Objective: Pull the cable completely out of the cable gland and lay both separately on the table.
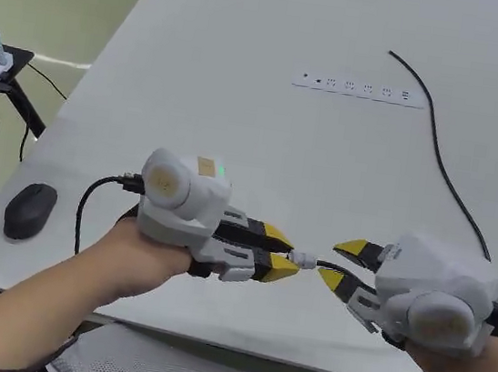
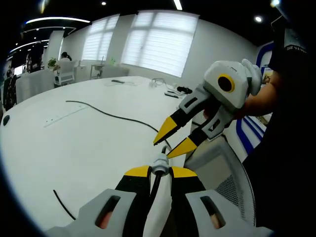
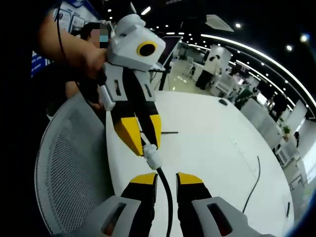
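White gland [image 1: 302, 260] is sitting pinched in your left tongs [image 1: 292, 255] above the table's [image 1: 326, 159] near edge as an anchor, while your right tongs [image 1: 327, 259] are hanging spread around the cable [image 3: 166, 195], not yet gripping to pull it free.

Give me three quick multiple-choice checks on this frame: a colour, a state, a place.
1. Cable colour?
A. red
B. black
C. yellow

2. Right gripper?
A. shut on the cable
B. open, far from the cable
C. open, cable between its jaws

3. Where is the gland?
A. in the left gripper
B. in the right gripper
C. hanging free on the cable

Key:
1 B: the cable running out of the gland is black.
2 C: in the head view its jaws stand apart, one on either side of the cable.
3 A: in the left gripper view its own yellow tips are shut on the gland.
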### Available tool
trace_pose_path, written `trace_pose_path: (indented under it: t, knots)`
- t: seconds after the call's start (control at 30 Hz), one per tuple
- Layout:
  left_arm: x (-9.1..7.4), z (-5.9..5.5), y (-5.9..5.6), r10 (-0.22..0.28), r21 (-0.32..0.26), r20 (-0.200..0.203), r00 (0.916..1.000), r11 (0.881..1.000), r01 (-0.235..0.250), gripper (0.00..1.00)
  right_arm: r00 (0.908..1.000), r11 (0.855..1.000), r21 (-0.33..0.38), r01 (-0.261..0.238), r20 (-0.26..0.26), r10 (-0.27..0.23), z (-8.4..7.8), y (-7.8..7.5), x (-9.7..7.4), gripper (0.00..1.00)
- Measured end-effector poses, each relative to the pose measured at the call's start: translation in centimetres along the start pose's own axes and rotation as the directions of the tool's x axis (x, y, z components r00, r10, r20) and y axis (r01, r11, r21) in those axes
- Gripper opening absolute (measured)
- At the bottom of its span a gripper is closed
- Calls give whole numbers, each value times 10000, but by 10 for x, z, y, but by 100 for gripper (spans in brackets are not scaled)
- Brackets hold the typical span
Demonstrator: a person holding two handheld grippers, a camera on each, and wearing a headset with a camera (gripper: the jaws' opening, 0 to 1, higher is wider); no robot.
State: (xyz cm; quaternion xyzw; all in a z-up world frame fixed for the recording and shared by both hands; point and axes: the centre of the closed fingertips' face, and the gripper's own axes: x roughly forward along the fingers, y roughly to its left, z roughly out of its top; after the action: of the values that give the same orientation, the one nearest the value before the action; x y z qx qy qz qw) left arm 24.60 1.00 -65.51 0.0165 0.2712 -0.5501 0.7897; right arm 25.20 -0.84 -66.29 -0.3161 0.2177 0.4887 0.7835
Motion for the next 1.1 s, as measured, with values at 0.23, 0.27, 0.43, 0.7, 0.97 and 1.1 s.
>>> trace_pose_path:
  t: [0.23, 0.27, 0.43, 0.7, 0.97, 1.1]
  knots:
    - [-1, 2, -1, 54, 22, 62, 10000, 10000, -54, 14, 10000, 9999, 63, -84, 30, 84, 0, 1, 2, 5]
    - [-1, 3, -1, 48, 23, 81, 10000, 10000, -48, 14, 10000, 9999, 93, -98, 11, 98, 0, 0, 1, 4]
    - [-1, 4, -1, 82, 31, 105, 9999, 10000, -83, 14, 10000, 9999, 142, -96, 26, 96, 0, 2, 1, 2]
    - [-4, 3, 1, 134, -85, 178, 9998, 9999, -132, 14, 9999, 9928, 1198, 96, -76, -87, -8, -2, 0, 0]
    - [-7, 7, 4, 208, -111, 335, 9992, 9997, -205, 14, 9995, 9609, 2759, 235, 123, -280, -17, -15, -3, 0]
    - [-6, 8, 6, 237, -101, 319, 9992, 9997, -233, 14, 9984, 9366, 3463, 535, -28, -560, -30, -24, -3, 0]
